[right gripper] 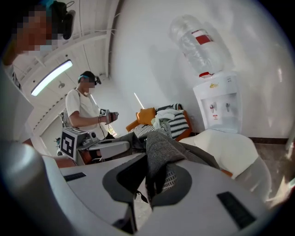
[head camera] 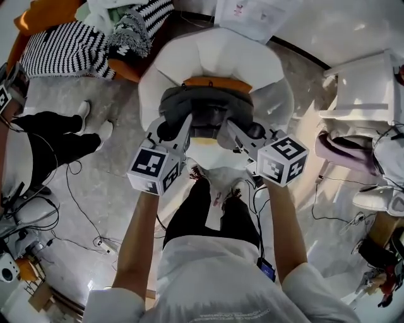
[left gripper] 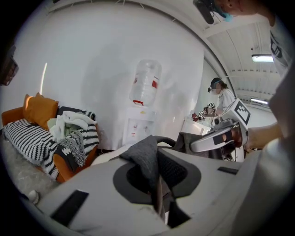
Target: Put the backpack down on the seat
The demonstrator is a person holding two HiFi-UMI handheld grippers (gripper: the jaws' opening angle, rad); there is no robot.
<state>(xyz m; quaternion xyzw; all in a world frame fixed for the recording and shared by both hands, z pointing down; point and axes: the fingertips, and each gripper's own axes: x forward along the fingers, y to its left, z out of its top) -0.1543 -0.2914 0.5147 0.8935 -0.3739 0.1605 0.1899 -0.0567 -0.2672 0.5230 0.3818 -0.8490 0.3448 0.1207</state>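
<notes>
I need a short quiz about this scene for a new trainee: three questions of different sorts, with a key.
1. True or false: the backpack is held over the white chair.
2. What does the left gripper pinch? A) a bottle B) backpack fabric C) nothing
3. Fill in: the right gripper is shut on the ____.
Key: 1 true; 2 B; 3 backpack.

White rounded seat (head camera: 208,53) stands on pale marbled floor (head camera: 95,158). Thin black cables (head camera: 101,244) trail loose over the floor at left. Orange sofa (head camera: 44,16) beyond carries heaped striped blankets (head camera: 63,47).
</notes>
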